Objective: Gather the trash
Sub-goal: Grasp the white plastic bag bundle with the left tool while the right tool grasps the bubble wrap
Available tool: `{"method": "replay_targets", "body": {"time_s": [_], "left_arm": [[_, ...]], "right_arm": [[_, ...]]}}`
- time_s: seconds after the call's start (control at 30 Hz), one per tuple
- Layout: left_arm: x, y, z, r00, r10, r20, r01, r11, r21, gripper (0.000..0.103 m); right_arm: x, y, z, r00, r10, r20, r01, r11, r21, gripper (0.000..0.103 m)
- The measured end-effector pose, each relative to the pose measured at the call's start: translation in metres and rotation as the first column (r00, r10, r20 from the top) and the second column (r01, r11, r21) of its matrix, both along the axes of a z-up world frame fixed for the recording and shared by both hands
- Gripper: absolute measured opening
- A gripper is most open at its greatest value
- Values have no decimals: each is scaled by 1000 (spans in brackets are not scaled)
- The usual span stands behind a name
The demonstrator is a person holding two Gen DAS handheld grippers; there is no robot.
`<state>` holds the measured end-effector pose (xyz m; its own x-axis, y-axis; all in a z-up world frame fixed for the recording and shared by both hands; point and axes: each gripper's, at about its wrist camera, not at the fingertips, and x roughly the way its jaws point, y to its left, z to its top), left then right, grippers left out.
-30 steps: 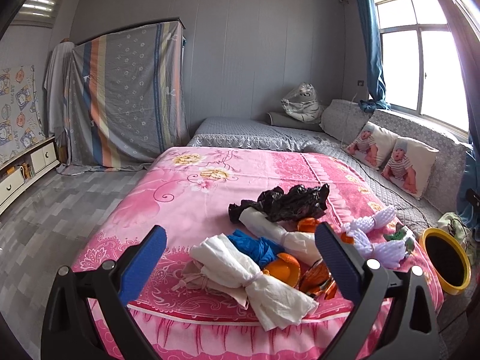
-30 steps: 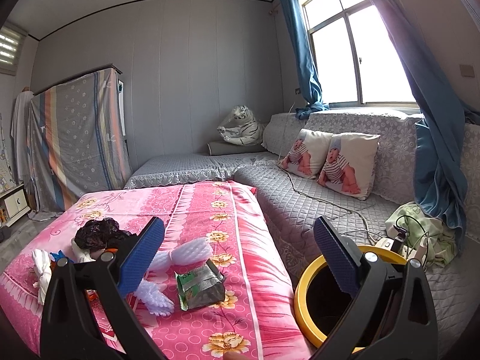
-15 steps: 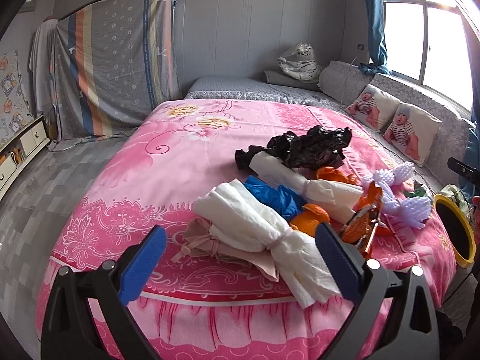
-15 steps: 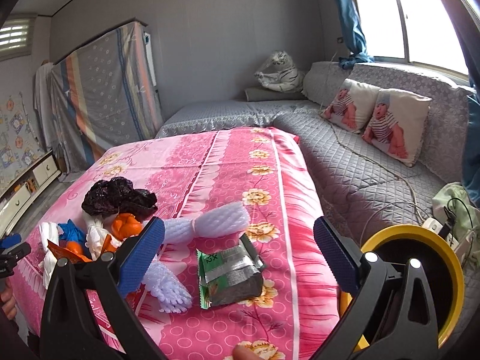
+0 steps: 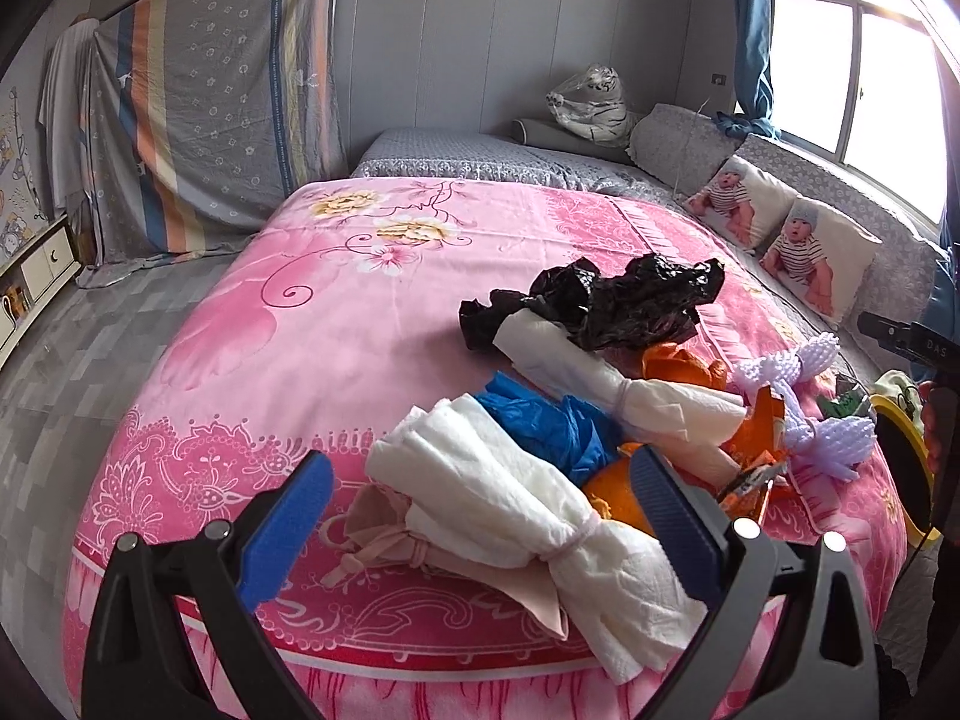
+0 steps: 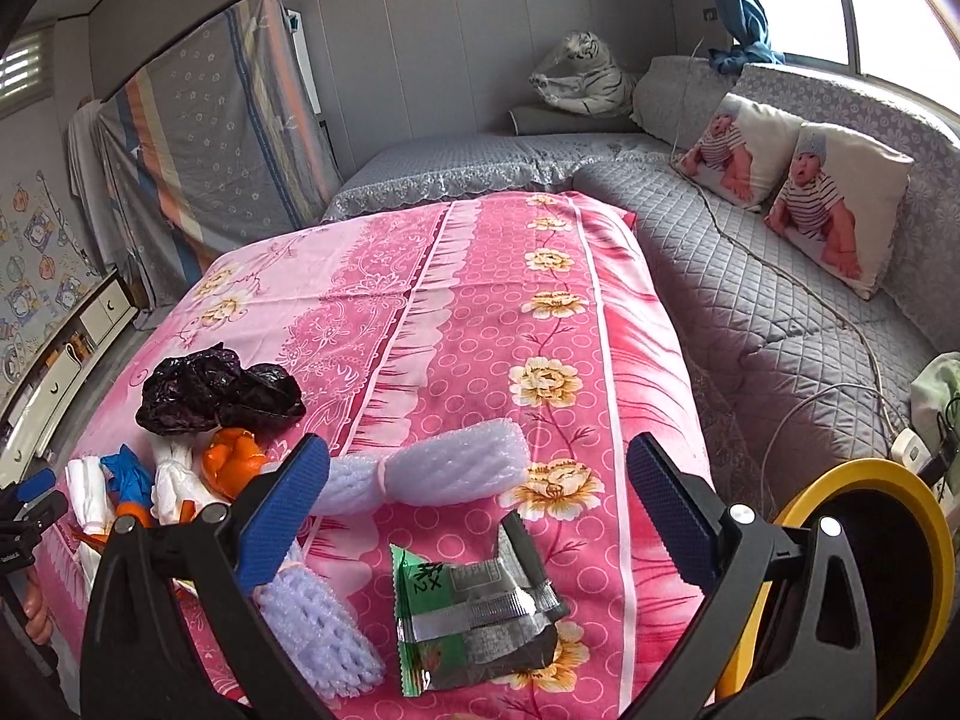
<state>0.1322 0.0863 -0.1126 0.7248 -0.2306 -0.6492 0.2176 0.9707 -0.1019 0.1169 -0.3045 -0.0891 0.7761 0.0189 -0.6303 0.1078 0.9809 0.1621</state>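
Left gripper (image 5: pixel 480 525): spread wide, empty; white wad (image 5: pixel 528 522) between fingers. Right gripper (image 6: pixel 477 510): spread wide, empty; wrapper (image 6: pixel 474 618) below fingers, bin (image 6: pixel 864 546) beside the right one. Advice: lower squarely, close mid-bundle.

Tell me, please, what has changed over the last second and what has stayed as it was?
Both tools dipped down and closer over the bed. The left tool now frames the white tied bundle; the right tool now looks down on the green-and-silver wrapper. Nothing was grasped or released. Both stay open, and the trash and yellow-rimmed bin lie as before.
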Motion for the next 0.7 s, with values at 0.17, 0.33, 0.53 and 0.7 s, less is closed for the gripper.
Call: {"method": "replay_targets", "body": {"time_s": [0.17,0.33,0.53,0.7], "left_arm": [[14,3,-4,999,-21,-39,20,1000,-23,96],[22,2,-8,997,-51,-56,49,998,-24,96],[34,1,-13,995,-68,-78,67,998,-18,96],[45,3,-19,992,-76,-104,73,997,-28,96]], "right_arm": [[18,-8,-6,998,34,-61,-30,998,61,95],[35,-7,-12,988,93,-126,-82,992,94,95],[56,-6,-28,975,101,-198,-82,991,101,95],[66,0,-38,966,121,-229,-100,990,101,95]]}}
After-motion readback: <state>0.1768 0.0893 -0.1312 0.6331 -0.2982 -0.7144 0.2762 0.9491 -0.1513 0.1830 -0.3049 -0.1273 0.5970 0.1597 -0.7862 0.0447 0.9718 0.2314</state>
